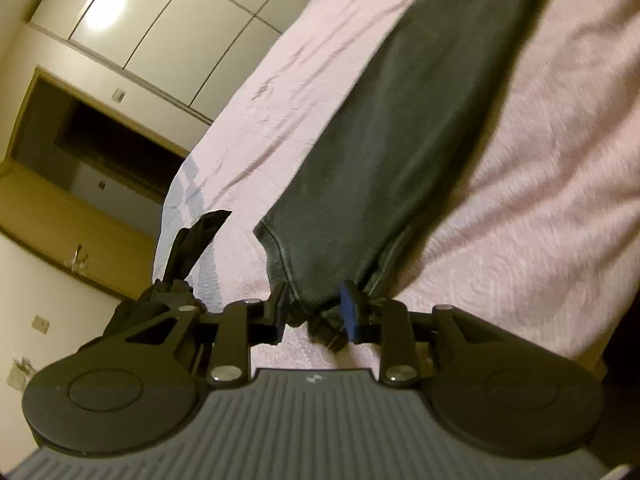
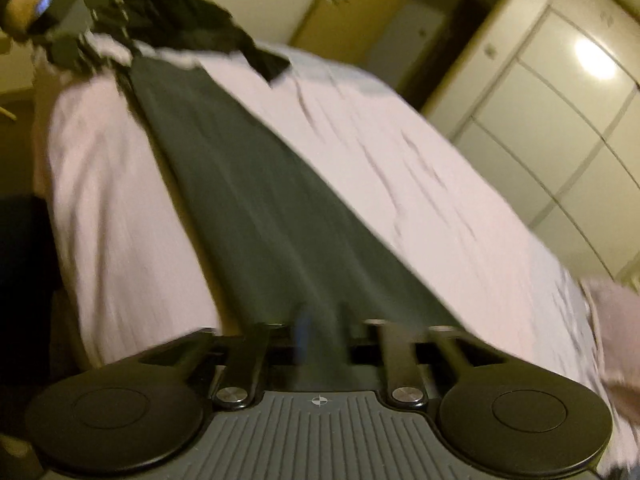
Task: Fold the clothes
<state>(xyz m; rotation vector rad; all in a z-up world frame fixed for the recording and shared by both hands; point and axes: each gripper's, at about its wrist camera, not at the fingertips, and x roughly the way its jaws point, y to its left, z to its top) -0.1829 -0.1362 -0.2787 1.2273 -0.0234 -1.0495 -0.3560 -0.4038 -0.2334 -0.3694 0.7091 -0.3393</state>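
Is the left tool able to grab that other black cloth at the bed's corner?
Probably not yet. The left tool is shut on the dark trousers, so it is busy. The black cloth lies apart, off to its left, near the edge of the pink bedspread.

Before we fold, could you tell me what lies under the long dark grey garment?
The dark grey garment lies on a pink quilted bedspread; anything beneath its middle is covered.

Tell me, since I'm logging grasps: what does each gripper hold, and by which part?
Both hold the dark garment stretched over the pink bedspread. The left gripper pinches a bunched hemmed end; the right gripper grips the opposite end, blurred.
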